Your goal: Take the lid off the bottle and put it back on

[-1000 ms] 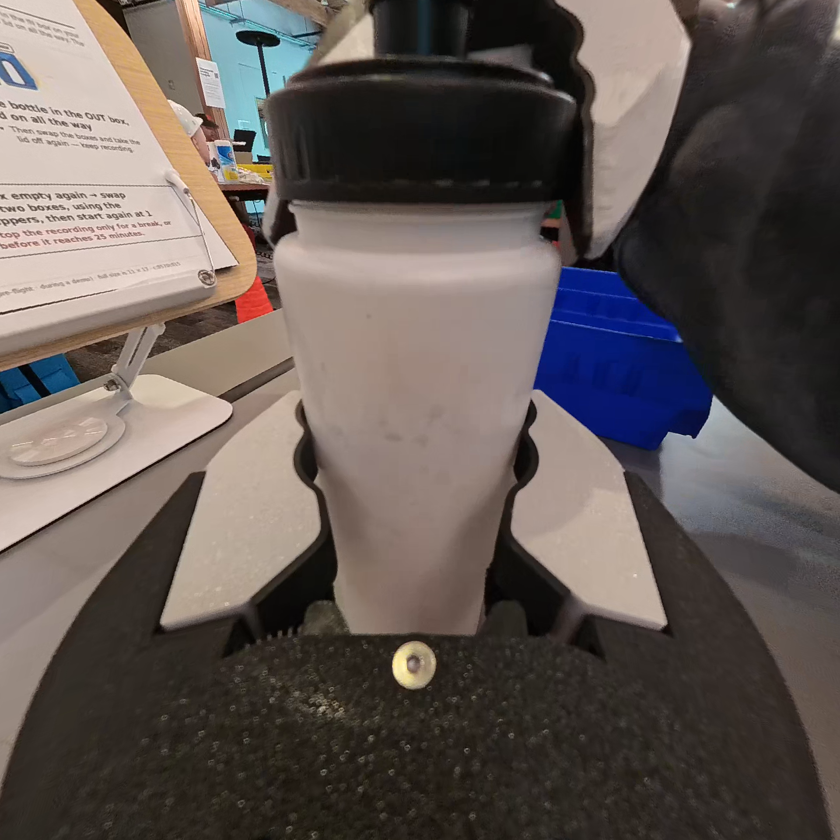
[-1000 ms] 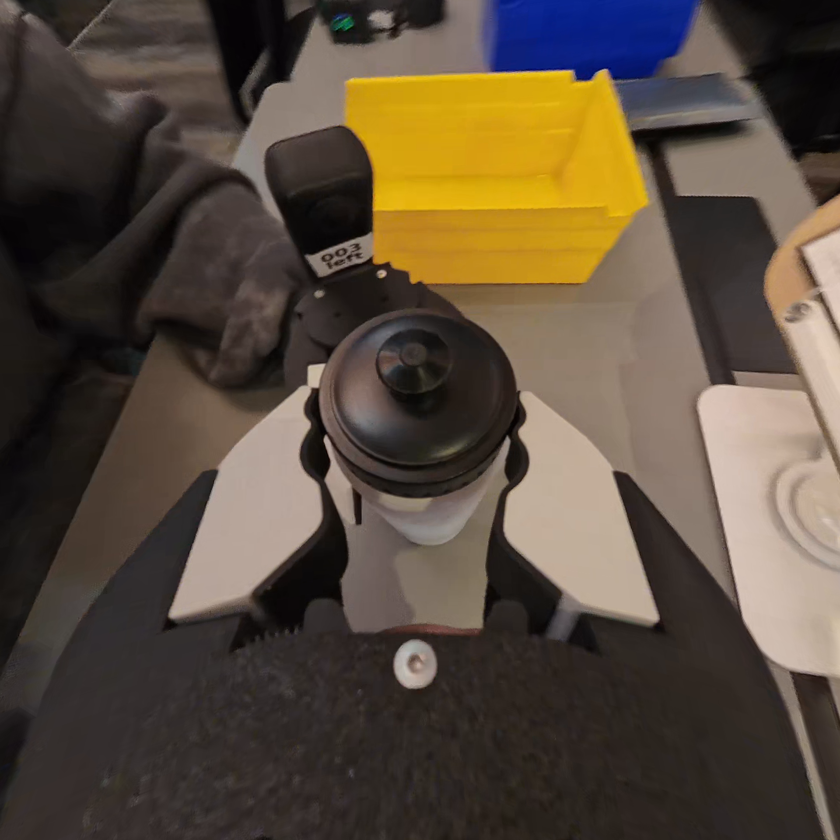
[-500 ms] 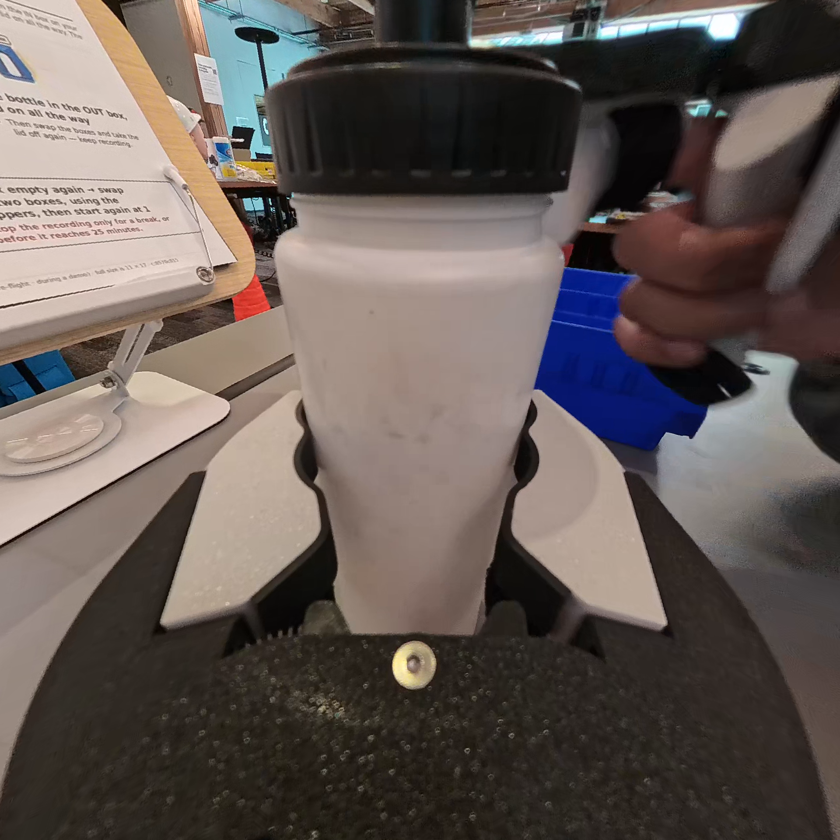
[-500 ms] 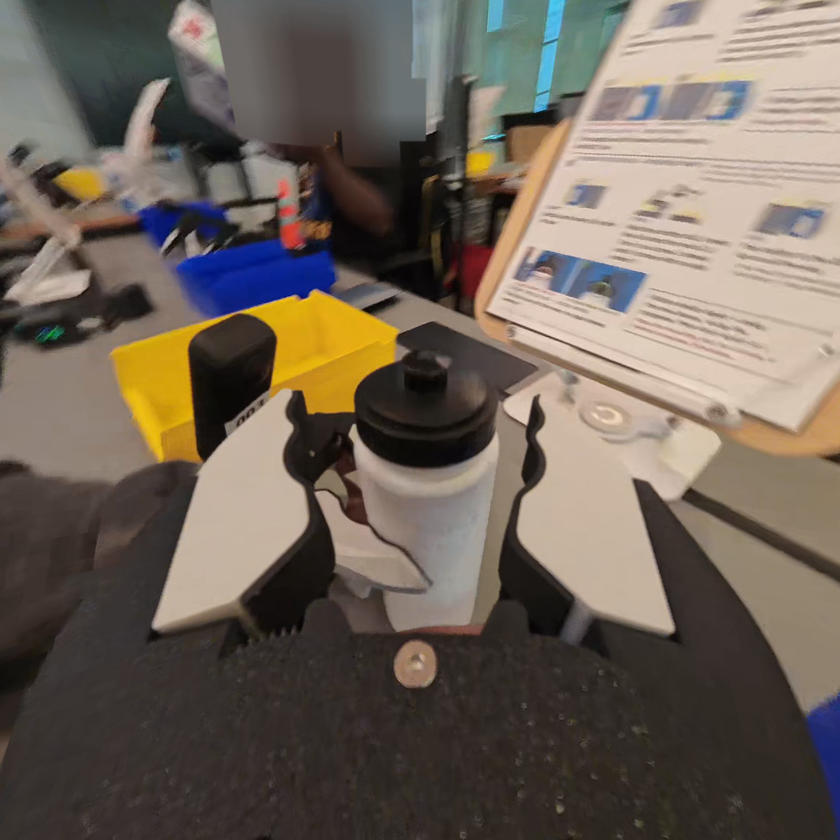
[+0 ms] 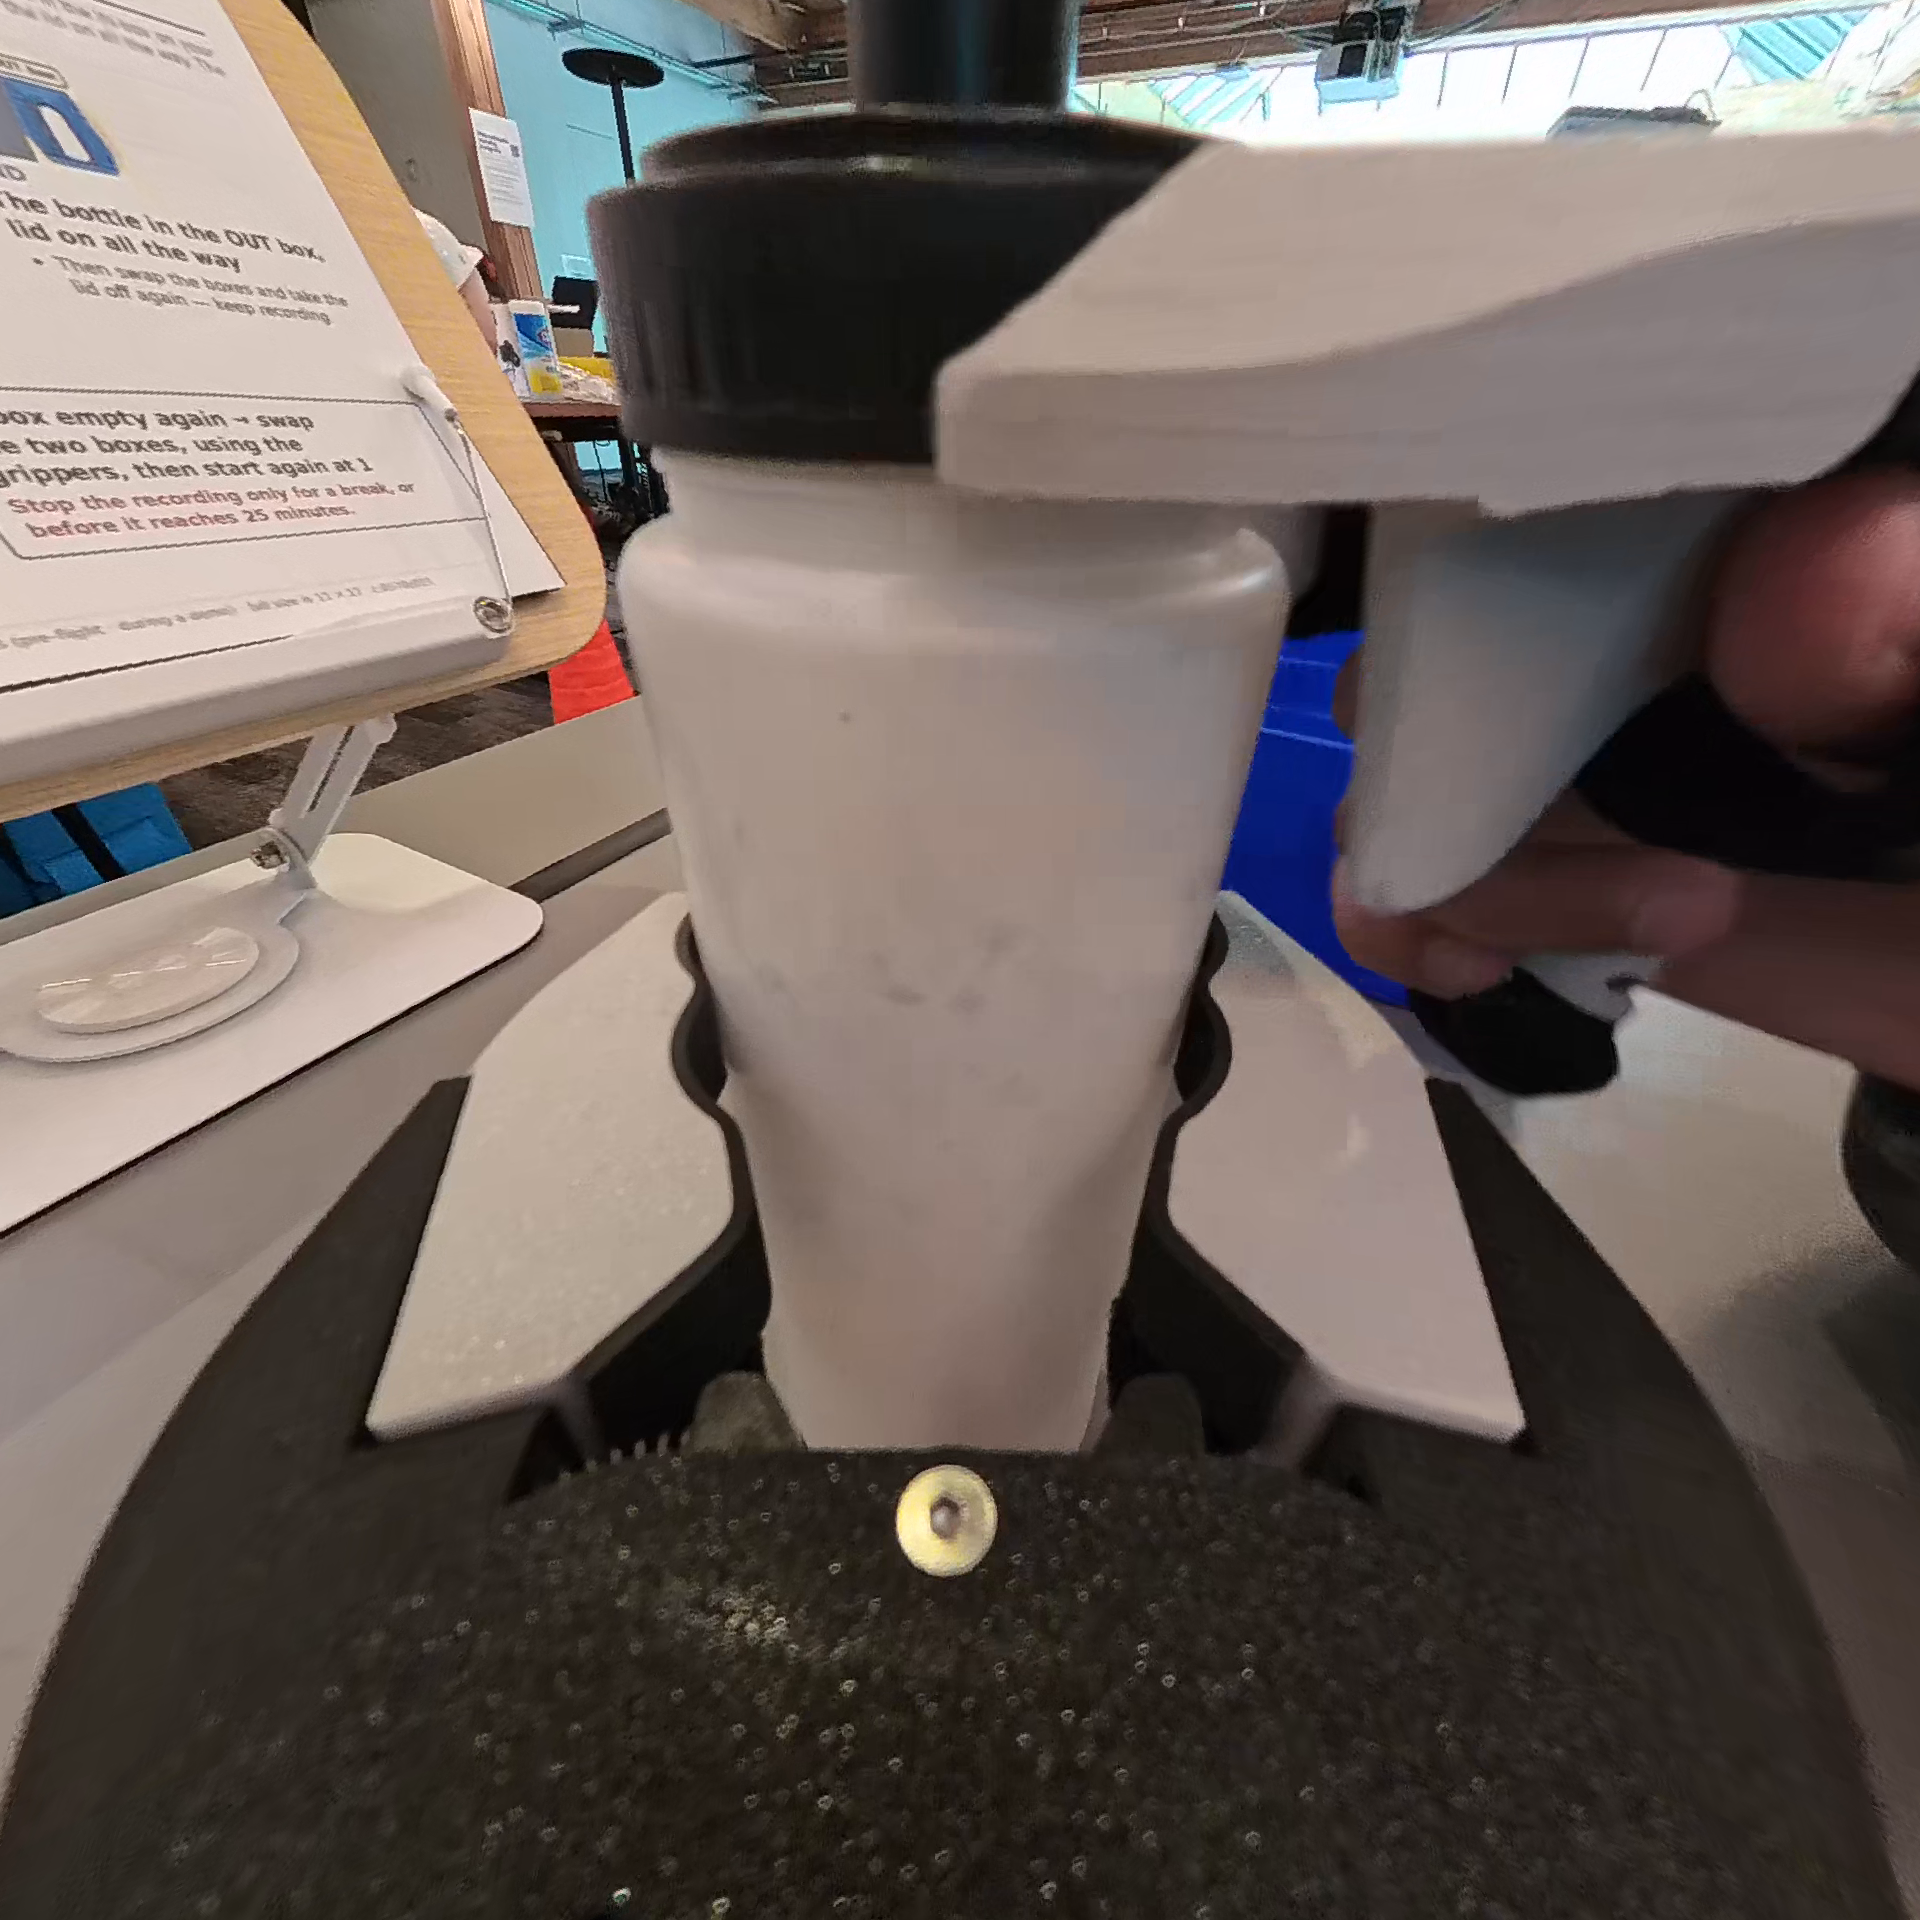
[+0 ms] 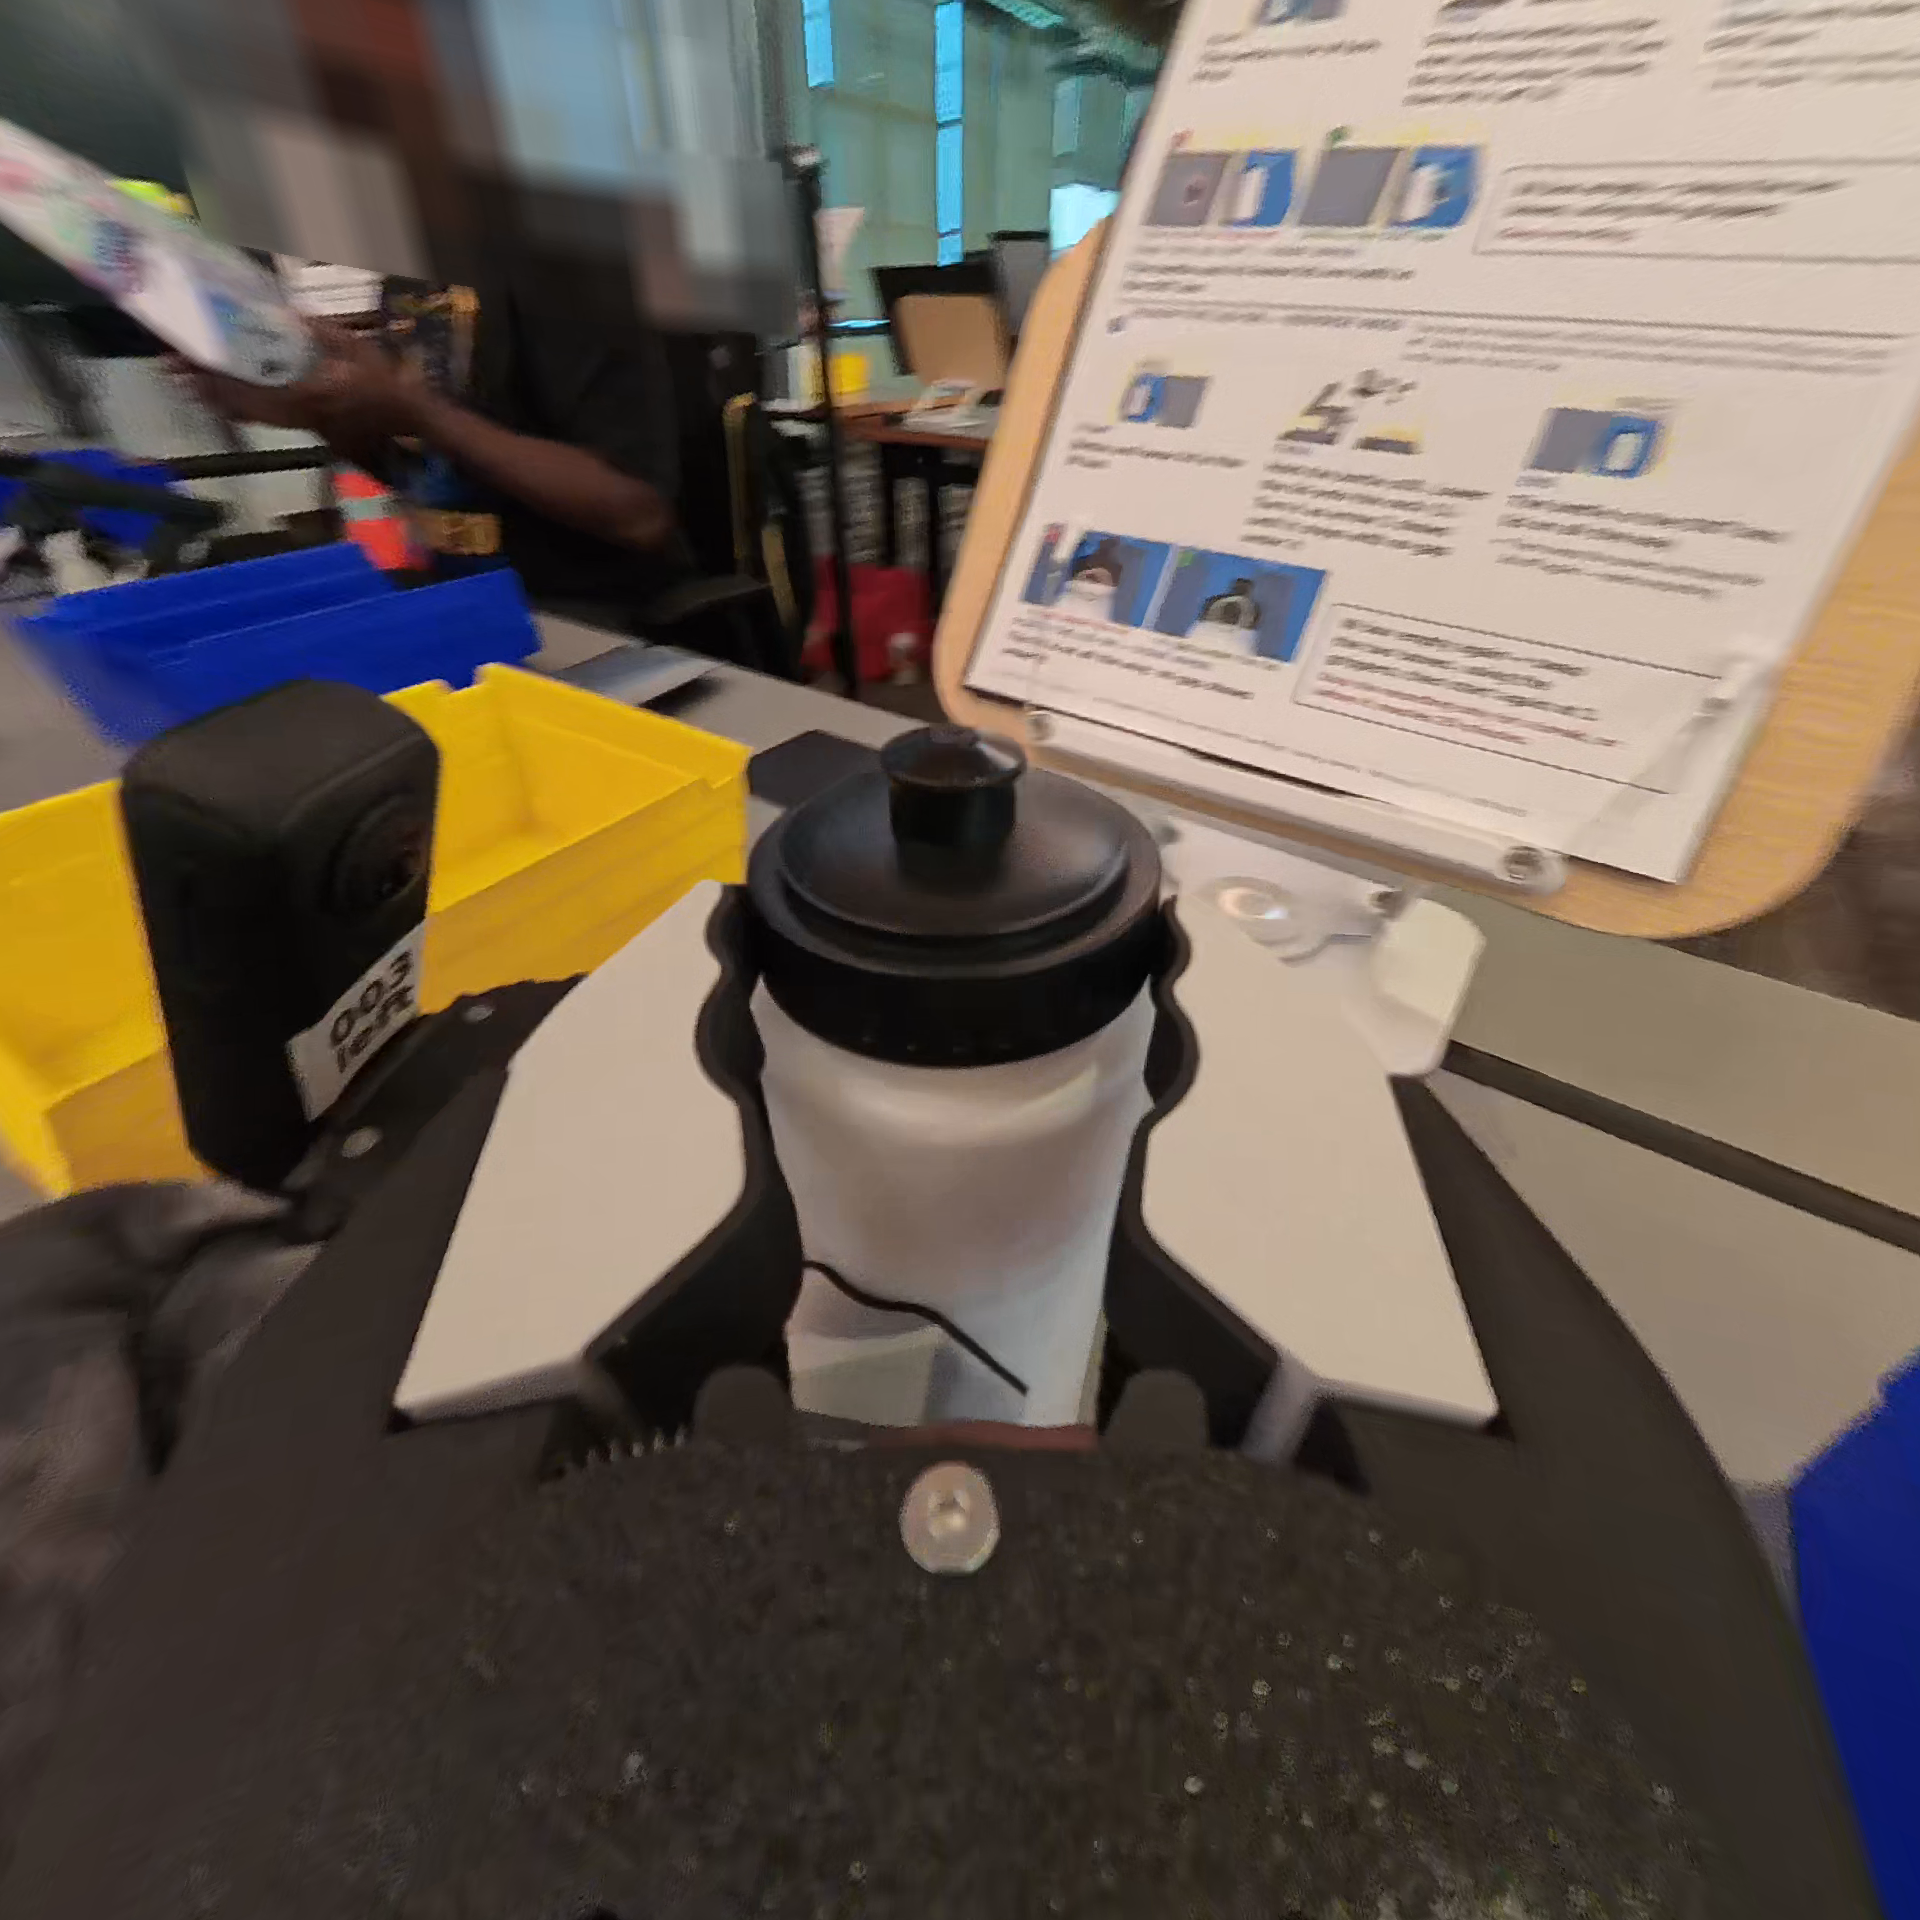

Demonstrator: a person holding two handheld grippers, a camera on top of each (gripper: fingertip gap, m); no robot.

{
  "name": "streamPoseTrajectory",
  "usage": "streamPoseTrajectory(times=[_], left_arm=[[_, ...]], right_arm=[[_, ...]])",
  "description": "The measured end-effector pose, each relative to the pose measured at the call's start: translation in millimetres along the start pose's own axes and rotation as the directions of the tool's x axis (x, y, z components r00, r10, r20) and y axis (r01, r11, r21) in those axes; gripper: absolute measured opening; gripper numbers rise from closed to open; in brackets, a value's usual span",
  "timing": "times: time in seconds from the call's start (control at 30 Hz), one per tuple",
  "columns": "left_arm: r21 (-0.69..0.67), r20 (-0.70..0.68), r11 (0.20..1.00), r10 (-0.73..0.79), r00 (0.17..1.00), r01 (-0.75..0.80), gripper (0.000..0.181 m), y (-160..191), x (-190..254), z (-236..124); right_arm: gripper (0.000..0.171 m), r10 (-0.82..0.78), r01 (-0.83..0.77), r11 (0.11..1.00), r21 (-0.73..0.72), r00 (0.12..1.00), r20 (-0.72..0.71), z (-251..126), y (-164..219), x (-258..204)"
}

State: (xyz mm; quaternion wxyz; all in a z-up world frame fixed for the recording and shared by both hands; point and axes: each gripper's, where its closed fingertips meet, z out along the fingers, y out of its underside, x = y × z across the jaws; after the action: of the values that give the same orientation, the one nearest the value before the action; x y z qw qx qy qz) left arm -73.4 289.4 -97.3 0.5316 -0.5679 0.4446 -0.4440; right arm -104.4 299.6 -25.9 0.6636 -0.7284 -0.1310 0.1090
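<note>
Right tongs now around black lid; left tongs clamped on white bottle.

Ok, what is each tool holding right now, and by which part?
The left tool grips the white bottle around its lower body. The right tool has its fingers either side of the black lid, which sits on the bottle; firm contact can't be confirmed.

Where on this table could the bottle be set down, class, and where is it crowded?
Free: the grey table right of the bottle, short of the stand's white base. Crowded: the left, where the yellow bin, blue bin and left claw sit; the right claw surrounds the lid.
</note>
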Motion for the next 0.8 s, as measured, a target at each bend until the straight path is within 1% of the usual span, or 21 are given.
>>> streamPoseTrajectory(times=[0.07, 0.13, 0.2, 0.27, 0.37, 0.4, 0.43, 0.5, 0.57, 0.67, 0.73, 0.8], left_arm=[[-0.001, -0.006, 1.0, 0.008, 1.0, -0.008, 0.086, 0.3, 1.1, 0.3], [-0.003, -0.016, 1.0, 0.026, 1.0, -0.026, 0.086, 0.7, 4.6, 1.0], [-0.002, -0.033, 1.0, 0.02, 0.999, -0.02, 0.086, 1.0, 7.6, 2.4], [-0.003, -0.039, 1.0, 0.021, 0.999, -0.021, 0.086, 1.2, 7.7, 2.7], [-0.002, -0.041, 1.0, 0.02, 0.999, -0.021, 0.087, 1.1, 7.6, 2.5], [-0.002, -0.042, 1.0, 0.019, 0.999, -0.02, 0.087, 1.2, 7.6, 2.4], [-0.002, -0.043, 1.0, 0.019, 0.999, -0.019, 0.086, 1.2, 7.6, 2.2], [-0.002, -0.044, 1.0, 0.017, 0.999, -0.017, 0.087, 1.3, 7.6, 2.4], [0.0, -0.045, 1.0, 0.015, 0.999, -0.015, 0.087, 1.3, 7.7, 2.9], [-0.003, -0.046, 1.0, 0.011, 0.999, -0.011, 0.087, 1.7, 7.6, 2.4], [-0.007, -0.045, 1.0, 0.009, 0.999, -0.01, 0.087, 2.0, 7.6, 1.4], [-0.008, -0.043, 1.0, 0.009, 0.999, -0.01, 0.087, 2.2, 7.6, 1.4]], right_arm=[[0.073, -0.012, 0.017, 0.999, -0.027, 0.985, 0.171, -1.0, 0.2, -1.8], [0.072, -0.095, 0.112, 0.993, -0.026, 0.928, 0.36, -6.0, 0.5, -4.2], [0.072, -0.119, 0.16, 0.986, -0.034, 0.846, 0.519, -12.2, -4.4, -6.7], [0.073, -0.088, 0.156, 0.987, -0.042, 0.735, 0.672, -19.6, -17.7, -13.0], [0.073, -0.075, 0.199, 0.978, -0.062, 0.612, 0.787, -22.6, -37.0, -12.6], [0.073, -0.075, 0.21, 0.975, -0.066, 0.599, 0.797, -21.9, -44.0, -11.2], [0.073, -0.085, 0.229, 0.971, -0.071, 0.605, 0.792, -20.4, -49.7, -8.7], [0.072, -0.149, 0.299, 0.952, -0.063, 0.635, 0.758, -23.4, -56.2, -4.7], [0.072, -0.221, 0.335, 0.942, -0.019, 0.663, 0.715, -38.7, -64.2, -7.6], [0.073, -0.3, 0.367, 0.93, 0.025, 0.716, 0.63, -77.8, -63.7, -17.2], [0.073, -0.334, 0.383, 0.923, 0.038, 0.749, 0.572, -110.1, -51.8, -25.7], [0.073, -0.338, 0.36, 0.931, 0.063, 0.782, 0.524, -143.1, -33.7, -37.6]])
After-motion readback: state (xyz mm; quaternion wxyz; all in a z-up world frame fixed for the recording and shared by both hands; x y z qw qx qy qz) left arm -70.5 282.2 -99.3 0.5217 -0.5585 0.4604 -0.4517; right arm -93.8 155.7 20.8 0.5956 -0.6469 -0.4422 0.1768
